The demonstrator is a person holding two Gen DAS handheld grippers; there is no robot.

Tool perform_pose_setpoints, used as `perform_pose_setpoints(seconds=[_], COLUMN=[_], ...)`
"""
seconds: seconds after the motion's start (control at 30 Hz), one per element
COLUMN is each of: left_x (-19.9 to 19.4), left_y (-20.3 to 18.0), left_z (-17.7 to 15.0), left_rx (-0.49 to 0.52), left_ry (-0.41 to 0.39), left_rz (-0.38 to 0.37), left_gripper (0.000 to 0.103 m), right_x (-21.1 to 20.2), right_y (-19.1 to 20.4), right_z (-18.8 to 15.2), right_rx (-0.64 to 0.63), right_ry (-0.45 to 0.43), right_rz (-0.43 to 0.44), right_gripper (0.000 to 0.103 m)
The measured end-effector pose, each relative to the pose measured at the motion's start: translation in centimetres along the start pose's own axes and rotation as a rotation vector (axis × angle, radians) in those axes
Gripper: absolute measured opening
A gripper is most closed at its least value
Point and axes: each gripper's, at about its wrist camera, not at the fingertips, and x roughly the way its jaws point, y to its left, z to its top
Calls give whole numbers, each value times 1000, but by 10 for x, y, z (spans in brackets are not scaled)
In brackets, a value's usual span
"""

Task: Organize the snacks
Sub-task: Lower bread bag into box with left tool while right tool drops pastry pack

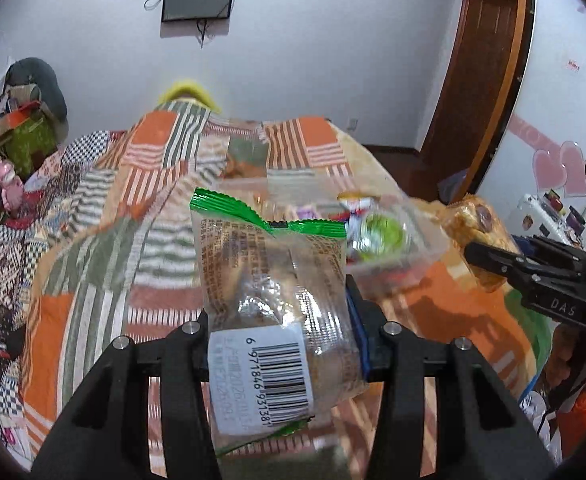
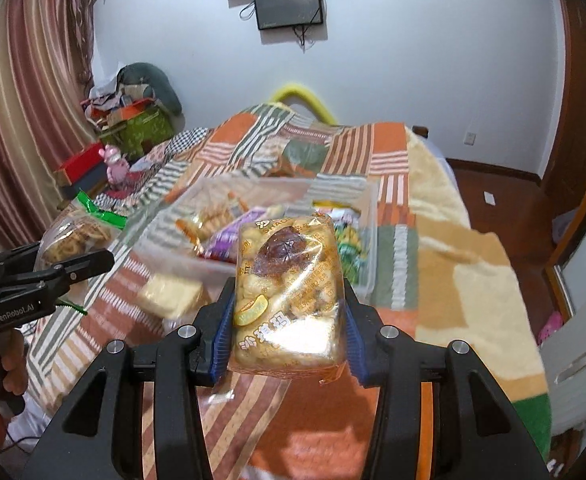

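The left gripper [image 1: 279,344] clamps a green-edged snack packet [image 1: 269,280]; the right gripper [image 2: 289,320] clamps a yellow pastry pack [image 2: 289,292].

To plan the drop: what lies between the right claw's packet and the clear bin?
Right wrist view: only bare quilt between the packet and bin; a pale snack lies aside.

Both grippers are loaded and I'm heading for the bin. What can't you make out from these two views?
- Clear bin contents: motion-blurred in both views; in the left wrist view the green-edged packet covers its near side.
- Loose pale packet on the quilt: too blurred to identify, right wrist view.
- Yellow pastry packet: its lower edge is hidden behind the right gripper.
- Left gripper: left finger's pad is hidden by the packet.
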Motion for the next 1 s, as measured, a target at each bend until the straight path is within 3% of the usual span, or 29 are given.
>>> perform_pose_setpoints(seconds=[0.5,1.0], left_x=[62,139], left_y=[-3,2], left_z=[49,76], left_rx=[6,13], left_ry=[-1,95], left_rz=[-12,-22], left_gripper=[47,47], right_x=[44,103], right_y=[-15,-18], right_z=[41,55], right_rx=[11,16], right_ry=[-21,65], right_rz=[-30,19], right_gripper=[43,43])
